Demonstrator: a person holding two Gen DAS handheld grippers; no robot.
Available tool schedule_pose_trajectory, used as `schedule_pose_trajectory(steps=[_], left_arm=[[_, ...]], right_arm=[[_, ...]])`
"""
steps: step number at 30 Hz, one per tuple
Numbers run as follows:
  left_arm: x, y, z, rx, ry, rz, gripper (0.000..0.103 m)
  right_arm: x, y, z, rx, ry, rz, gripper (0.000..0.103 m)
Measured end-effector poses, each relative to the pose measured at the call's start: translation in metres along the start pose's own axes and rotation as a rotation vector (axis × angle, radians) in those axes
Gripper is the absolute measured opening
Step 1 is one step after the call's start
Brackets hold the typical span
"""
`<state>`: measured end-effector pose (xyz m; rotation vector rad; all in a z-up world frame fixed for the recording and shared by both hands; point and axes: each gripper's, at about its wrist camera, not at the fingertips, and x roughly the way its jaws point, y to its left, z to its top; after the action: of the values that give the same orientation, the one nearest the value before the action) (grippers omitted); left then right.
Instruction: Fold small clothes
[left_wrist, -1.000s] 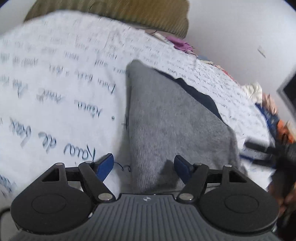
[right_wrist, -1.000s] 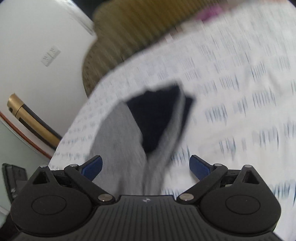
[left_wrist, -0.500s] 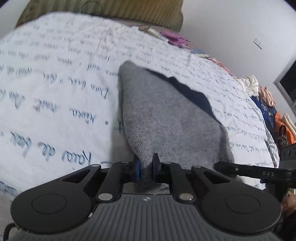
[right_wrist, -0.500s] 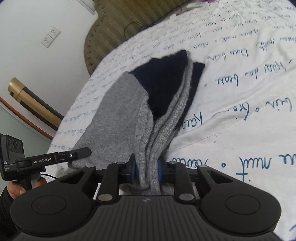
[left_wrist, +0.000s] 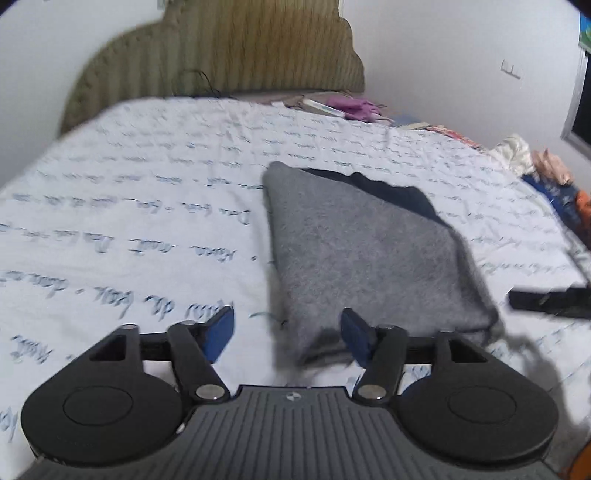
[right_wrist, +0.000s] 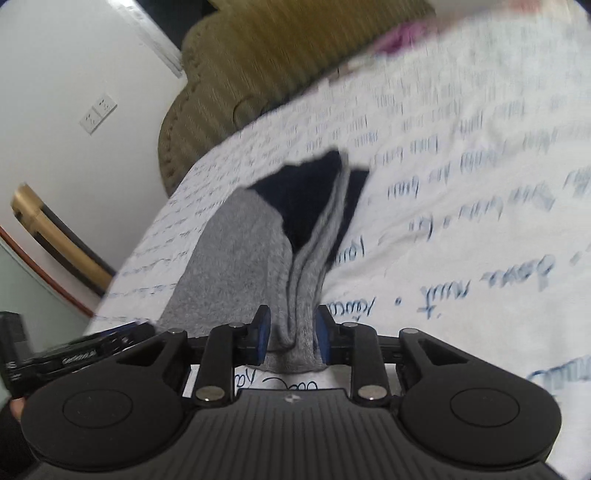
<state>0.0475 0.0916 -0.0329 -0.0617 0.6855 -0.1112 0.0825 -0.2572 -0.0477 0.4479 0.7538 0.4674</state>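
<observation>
- Garment first: a folded grey knitted piece with a dark navy inner layer (left_wrist: 354, 254) lies on the white bedsheet printed with blue handwriting (left_wrist: 129, 206), toward the near edge of the bed, with the olive ribbed headboard (left_wrist: 221, 55) at the far end.
- Its long axis runs from the near edge, where both tools are, toward the headboard; the navy layer shows at the far end.
- The left gripper (left_wrist: 288, 336) has just been opening: its blue pads (left_wrist: 221, 328) stand apart, no longer pressing, with the near left corner of the garment lying loosely between them.
- The right gripper (right_wrist: 290, 339) has its blue pads drawn close together, clamped on the bunched near right edge of the grey knit (right_wrist: 295, 295); its jaws have eased open slightly, but the pads appear to press the fabric.
- So the right hand is the one in contact; the left is just beside the cloth and free.
- In my judgement, the coming move depends on the right hand either carrying that near edge along the long axis toward the navy end, or letting go too.
</observation>
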Motion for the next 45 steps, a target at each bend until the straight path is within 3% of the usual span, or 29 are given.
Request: schedule_pose_trajectory(steps=[1, 3, 4, 5, 8, 12, 18, 21, 24, 28, 32, 35, 40, 45], left_arm=[[-0.002, -0.005, -0.006, 0.014, -0.004, 0.015, 0.070], [0.000, -0.018, -0.017, 0.063, 0.015, 0.031, 0.073], [0.003, -0.024, -0.021, 0.085, 0.022, 0.043, 0.073], [0.004, -0.029, -0.025, 0.101, 0.020, 0.055, 0.073], [0.014, -0.035, -0.036, 0.118, 0.036, 0.085, 0.076], [0.019, -0.033, -0.043, 0.116, 0.035, 0.099, 0.080], [-0.002, -0.030, -0.047, 0.090, 0.040, 0.077, 0.077], [-0.005, -0.032, -0.052, 0.075, 0.051, 0.072, 0.078], [-0.005, -0.034, -0.055, 0.064, 0.059, 0.076, 0.084], [-0.004, -0.035, -0.061, 0.057, 0.068, 0.088, 0.093], [-0.006, -0.034, -0.065, 0.047, 0.074, 0.089, 0.098], [-0.009, -0.035, -0.068, 0.045, 0.080, 0.087, 0.103], [-0.011, -0.036, -0.072, 0.052, 0.086, 0.085, 0.103], [-0.012, -0.035, -0.069, 0.035, 0.117, 0.075, 0.103]], right_arm=[[-0.004, 0.011, -0.001, -0.045, -0.019, -0.026, 0.027], [-0.003, 0.037, -0.005, -0.141, -0.027, -0.072, 0.043], [0.001, 0.050, -0.009, -0.191, -0.023, -0.107, 0.059], [0.006, 0.061, -0.013, -0.246, -0.023, -0.127, 0.067], [0.031, 0.078, -0.023, -0.348, 0.015, -0.177, 0.068], [0.057, 0.058, -0.039, -0.301, 0.093, -0.226, 0.068], [0.014, 0.066, -0.048, -0.255, 0.032, -0.214, 0.069], [0.009, 0.067, -0.059, -0.242, 0.040, -0.243, 0.078], [0.022, 0.063, -0.078, -0.244, 0.100, -0.322, 0.080], [0.025, 0.077, -0.096, -0.305, 0.050, -0.403, 0.091], [0.026, 0.078, -0.098, -0.291, 0.053, -0.429, 0.100], [0.026, 0.079, -0.100, -0.275, 0.055, -0.452, 0.103], [0.022, 0.080, -0.103, -0.231, 0.047, -0.469, 0.103], [0.018, 0.082, -0.104, -0.231, 0.093, -0.469, 0.103]])
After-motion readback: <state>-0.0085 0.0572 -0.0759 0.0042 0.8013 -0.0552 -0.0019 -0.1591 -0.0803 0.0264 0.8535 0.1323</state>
